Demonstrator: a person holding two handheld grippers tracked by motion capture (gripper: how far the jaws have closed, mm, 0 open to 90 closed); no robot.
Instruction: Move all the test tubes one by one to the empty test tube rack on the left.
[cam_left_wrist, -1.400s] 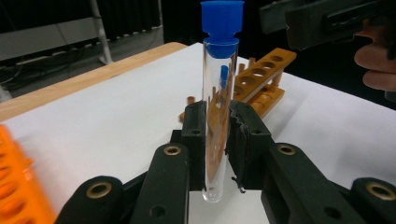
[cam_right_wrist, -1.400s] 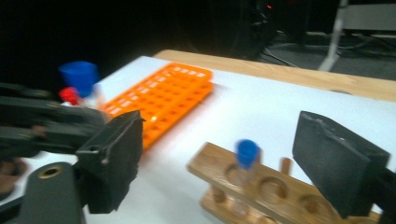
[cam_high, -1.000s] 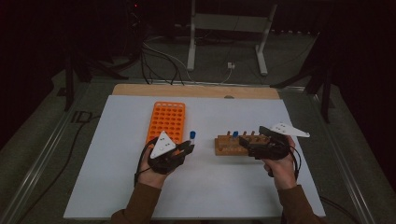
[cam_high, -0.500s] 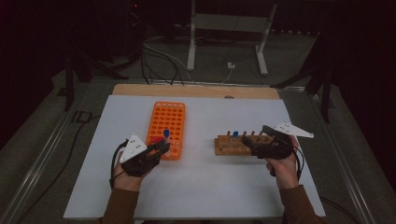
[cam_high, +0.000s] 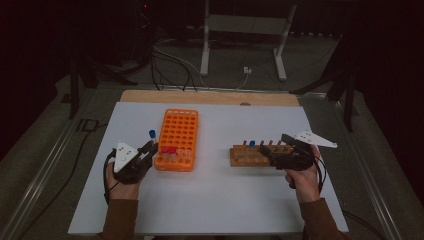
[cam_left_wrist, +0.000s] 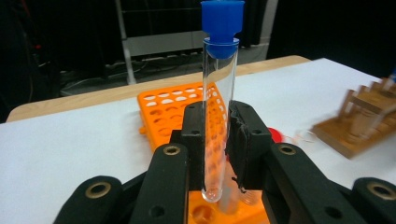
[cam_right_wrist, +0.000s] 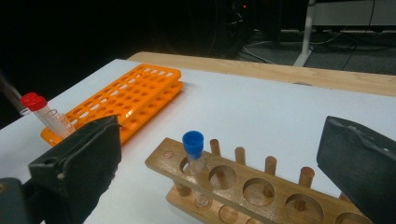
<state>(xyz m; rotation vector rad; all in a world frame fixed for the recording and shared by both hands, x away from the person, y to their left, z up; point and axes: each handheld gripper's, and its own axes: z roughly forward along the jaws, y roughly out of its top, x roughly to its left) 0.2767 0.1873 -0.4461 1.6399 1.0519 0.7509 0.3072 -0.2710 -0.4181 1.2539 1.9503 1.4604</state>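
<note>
My left gripper (cam_high: 148, 150) (cam_left_wrist: 219, 135) is shut on a clear test tube with a blue cap (cam_high: 152, 135) (cam_left_wrist: 219, 107). It holds the tube upright at the near left corner of the orange rack (cam_high: 181, 131) (cam_left_wrist: 173, 105), with the tube's bottom just above the holes. Red-capped tubes (cam_high: 168, 151) stand in the rack's near row. My right gripper (cam_high: 274, 150) (cam_right_wrist: 219, 135) is open at the right end of the wooden rack (cam_high: 252, 156) (cam_right_wrist: 261, 186), jaws wide to either side of it. One blue-capped tube (cam_high: 252, 144) (cam_right_wrist: 193, 149) stands in the wooden rack.
Both racks sit on a white table top (cam_high: 220, 200) with a wooden strip (cam_high: 210, 97) along its far edge. Behind it are a dark floor, cables and a metal stand (cam_high: 240, 40). Bare table lies between the racks and in front of them.
My left gripper has carried the blue-capped tube leftwards, from near the gap between the racks to the orange rack's near left corner. The right gripper has stayed put.
</note>
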